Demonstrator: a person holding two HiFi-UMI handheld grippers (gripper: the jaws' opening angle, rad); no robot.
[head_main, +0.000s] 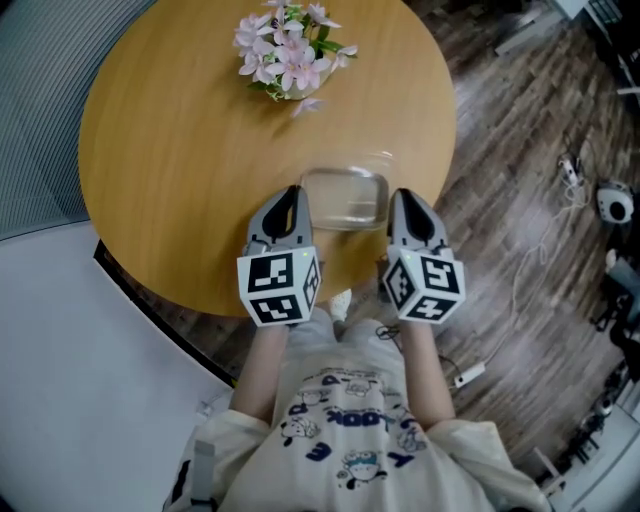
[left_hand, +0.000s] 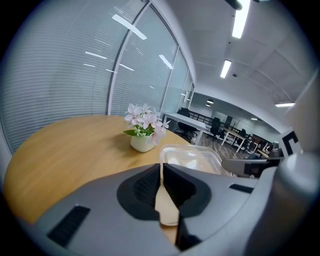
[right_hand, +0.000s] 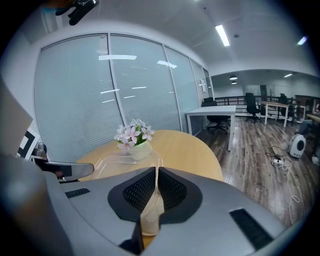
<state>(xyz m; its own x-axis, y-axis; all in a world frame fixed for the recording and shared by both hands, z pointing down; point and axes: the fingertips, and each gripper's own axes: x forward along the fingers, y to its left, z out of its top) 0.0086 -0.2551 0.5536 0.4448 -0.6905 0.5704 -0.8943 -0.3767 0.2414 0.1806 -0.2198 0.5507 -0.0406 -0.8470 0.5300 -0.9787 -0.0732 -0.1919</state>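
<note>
A clear plastic container (head_main: 345, 198) lies on the round wooden table (head_main: 180, 150) near its front edge. My left gripper (head_main: 293, 192) is at the container's left side and my right gripper (head_main: 400, 195) at its right side. In the left gripper view the jaws of the left gripper (left_hand: 161, 167) are closed, with a pale strip of the container (left_hand: 192, 156) rim in the narrow gap. In the right gripper view the right gripper (right_hand: 156, 172) is shut on a thin clear edge of the container (right_hand: 112, 160).
A small white pot of pink flowers (head_main: 288, 55) stands at the far side of the table, also visible ahead as the flower pot (left_hand: 143, 132) and flower pot (right_hand: 134, 140). Dark wood floor with cables (head_main: 560, 200) lies to the right. A glass wall with blinds (right_hand: 75, 95) is on the left.
</note>
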